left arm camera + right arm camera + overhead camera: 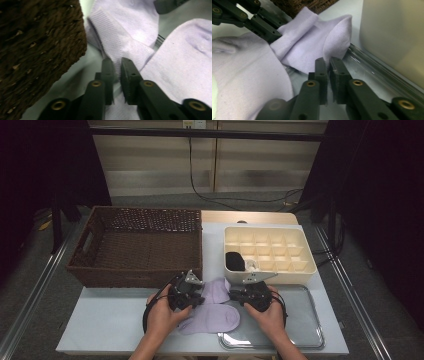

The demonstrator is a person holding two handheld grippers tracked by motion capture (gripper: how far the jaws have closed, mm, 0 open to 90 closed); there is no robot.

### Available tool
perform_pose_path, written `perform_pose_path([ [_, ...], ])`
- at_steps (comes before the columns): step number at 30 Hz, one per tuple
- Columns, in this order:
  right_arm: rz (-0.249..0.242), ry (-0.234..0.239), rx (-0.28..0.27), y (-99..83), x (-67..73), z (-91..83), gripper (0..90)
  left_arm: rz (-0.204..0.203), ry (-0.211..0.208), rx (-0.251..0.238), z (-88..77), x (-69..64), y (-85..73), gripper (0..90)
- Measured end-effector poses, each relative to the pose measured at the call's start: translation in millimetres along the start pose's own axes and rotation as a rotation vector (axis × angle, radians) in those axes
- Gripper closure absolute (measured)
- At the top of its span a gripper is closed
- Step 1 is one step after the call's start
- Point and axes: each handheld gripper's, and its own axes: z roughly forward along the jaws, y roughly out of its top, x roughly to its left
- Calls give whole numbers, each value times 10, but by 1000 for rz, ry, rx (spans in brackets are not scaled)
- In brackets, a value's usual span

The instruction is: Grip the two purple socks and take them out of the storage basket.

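With both the left gripper (117,65) and right gripper (328,63) pinching the upper sock (216,290) mid-frame, lift evenly so neither edge slips free.

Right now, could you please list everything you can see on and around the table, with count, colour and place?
socks: two, lilac, front middle of table, overlapping; the farther one is pinched by both grippers
wicker basket: one, dark brown, left half
divided organiser box: one, cream, right rear; something black in its front left compartment
tray: one, clear, front right
table: one, pale grey
cable: one, black, on floor behind
left gripper: black, jaws shut on sock
right gripper: black, jaws shut on sock edge
hands: two, holding the grippers
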Motion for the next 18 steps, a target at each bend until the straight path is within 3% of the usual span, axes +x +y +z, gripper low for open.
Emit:
perform_pose_path([
  [4,4,-6,10,4,-21,9,891,2,19,-22,-47,-17,25,832],
  [8,-4,-8,-1,6,-25,-20,895,-9,12,-57,-158,-5,39,832],
  [18,15,-1,-79,55,-43,-289,895,-27,20,-131,-461,19,39,831],
])
